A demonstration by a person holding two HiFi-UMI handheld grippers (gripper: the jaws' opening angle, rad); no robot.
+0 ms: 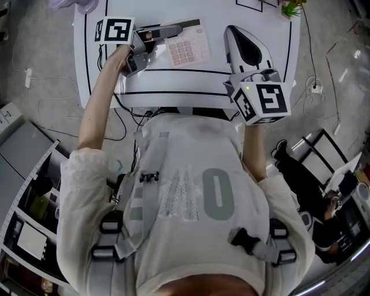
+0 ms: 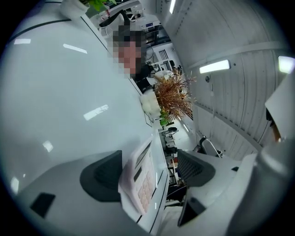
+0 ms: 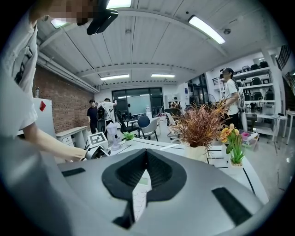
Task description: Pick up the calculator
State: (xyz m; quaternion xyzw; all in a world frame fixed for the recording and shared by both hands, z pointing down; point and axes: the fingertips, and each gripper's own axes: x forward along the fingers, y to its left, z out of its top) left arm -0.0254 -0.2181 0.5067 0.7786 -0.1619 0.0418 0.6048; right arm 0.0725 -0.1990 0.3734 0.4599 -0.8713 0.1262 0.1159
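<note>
A pale pink calculator lies on the white table, just beyond a black line. My left gripper reaches in from the left at the calculator's far edge. In the left gripper view the calculator stands edge-on between the jaws of the left gripper. It rests against the left pad, and a wide gap separates it from the right pad, so this gripper is open. My right gripper hovers to the calculator's right, shut on nothing. A strip of the calculator shows below its pads.
A dried-grass plant and a small flower pot stand at the table's far end. Black lines mark the tabletop. People stand in the room behind. Cables lie on the floor to the right, and shelving stands at the lower left.
</note>
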